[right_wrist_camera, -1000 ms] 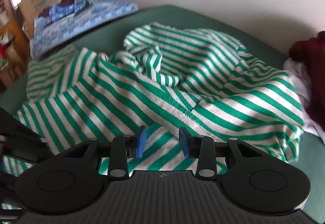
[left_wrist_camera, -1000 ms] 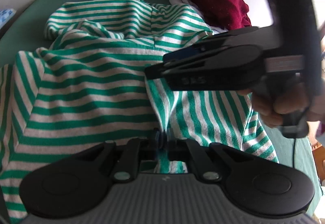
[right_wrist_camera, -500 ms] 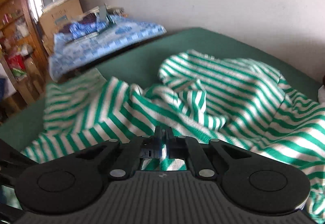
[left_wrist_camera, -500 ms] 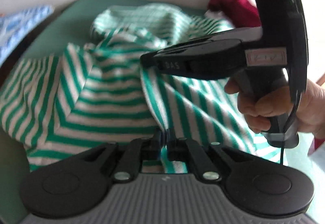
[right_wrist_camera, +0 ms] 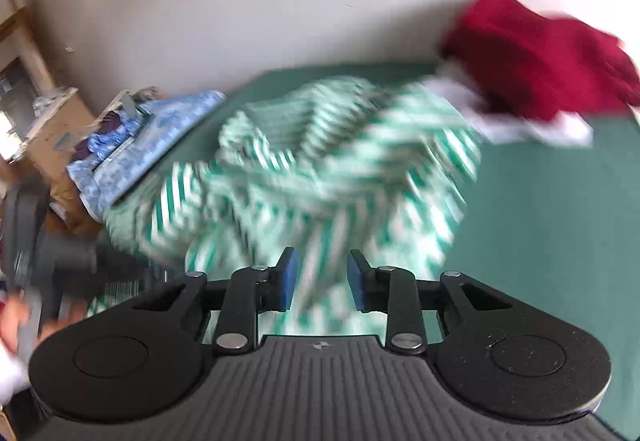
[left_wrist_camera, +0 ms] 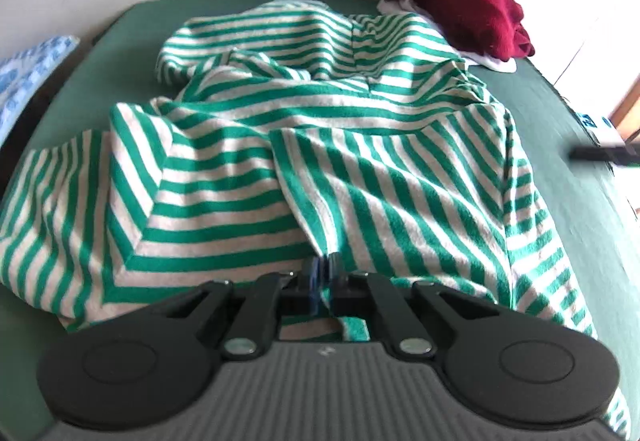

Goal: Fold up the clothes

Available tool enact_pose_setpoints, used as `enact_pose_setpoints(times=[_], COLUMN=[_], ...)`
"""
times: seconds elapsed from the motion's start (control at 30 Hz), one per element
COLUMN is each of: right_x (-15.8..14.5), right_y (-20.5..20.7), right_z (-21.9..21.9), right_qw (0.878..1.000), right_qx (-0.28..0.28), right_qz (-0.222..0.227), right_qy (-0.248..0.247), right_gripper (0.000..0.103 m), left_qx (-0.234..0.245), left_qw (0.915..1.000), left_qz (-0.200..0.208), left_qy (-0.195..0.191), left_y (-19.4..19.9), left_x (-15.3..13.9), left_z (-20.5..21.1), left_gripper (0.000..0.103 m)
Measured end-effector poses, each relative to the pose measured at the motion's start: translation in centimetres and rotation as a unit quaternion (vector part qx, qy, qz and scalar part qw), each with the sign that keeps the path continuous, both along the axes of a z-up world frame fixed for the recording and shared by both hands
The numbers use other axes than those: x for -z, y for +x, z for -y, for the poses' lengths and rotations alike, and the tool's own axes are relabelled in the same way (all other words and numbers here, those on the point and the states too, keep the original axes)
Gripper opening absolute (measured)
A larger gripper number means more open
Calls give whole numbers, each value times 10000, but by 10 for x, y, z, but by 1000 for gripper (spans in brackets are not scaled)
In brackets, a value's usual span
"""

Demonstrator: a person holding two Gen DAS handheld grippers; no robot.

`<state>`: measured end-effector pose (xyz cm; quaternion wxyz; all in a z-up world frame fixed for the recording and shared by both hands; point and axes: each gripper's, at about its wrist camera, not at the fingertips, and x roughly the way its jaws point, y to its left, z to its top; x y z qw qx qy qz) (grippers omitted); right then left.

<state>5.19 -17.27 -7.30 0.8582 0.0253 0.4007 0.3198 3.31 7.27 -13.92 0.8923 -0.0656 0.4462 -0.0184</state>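
Observation:
A green-and-white striped shirt (left_wrist_camera: 320, 145) lies crumpled on the green bed cover (left_wrist_camera: 560, 129). My left gripper (left_wrist_camera: 322, 273) is shut on a fold at the shirt's near edge, and the cloth rises in a ridge from its pads. In the blurred right wrist view the shirt (right_wrist_camera: 320, 161) spreads ahead. My right gripper (right_wrist_camera: 319, 281) hovers over its near part. Its jaws are opening, the blue pads (right_wrist_camera: 289, 279) stand apart, and nothing is pinched between them.
A maroon garment (left_wrist_camera: 460, 1) sits on white cloth (left_wrist_camera: 492, 61) at the bed's far right corner, against the wall. Blue patterned bedding (right_wrist_camera: 140, 137) and a cardboard box (right_wrist_camera: 48, 137) lie off the left side. Bare green cover (right_wrist_camera: 560, 201) shows to the right.
The right gripper closed on the shirt, then let go, opened and swung away to the right, out of the left wrist view. The left gripper kept its grip on the fold.

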Motion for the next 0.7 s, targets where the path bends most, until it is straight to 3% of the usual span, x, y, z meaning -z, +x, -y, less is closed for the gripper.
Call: enact_pose_setpoints(times=[0.13,0.2,0.33,0.43,0.57,0.6,0.63,0.7], right_x=[10,16,36,52,62,63,62,53], right_y=[-92,-135,-196,-216,-223,-223,-224,-231], right_z=[-8,-17,-46,-62,-69,-70,-69,-64], right_qw=[9984,9964,9931,9863,9773,9759,9758,9808], right_qx=[-150,-211,72,653,1204,1270,1299,1245], right_qz=[-90,-163,-355,-178,20,47,48,63], right_qy=[-535,-801,-1114,-1504,-1741,-1771,-1761,-1502], right_gripper=[31,31,30,30,18,14,3,3], left_qx=[100,202,954,1652,2119,2169,2195,2197], left_qw=[9997,9996,9946,9806,9702,9677,9666,9666], left_qz=[-141,-13,308,483,370,320,336,357], left_qy=[182,220,272,938,1113,1240,1280,1270], left_y=[2,-2,-19,-25,-15,-12,-11,-11], left_x=[-1,-9,-26,-20,-1,5,7,7], left_z=[-14,-22,-12,23,53,58,60,60], left_gripper=[0,0,1,10,26,26,26,22])
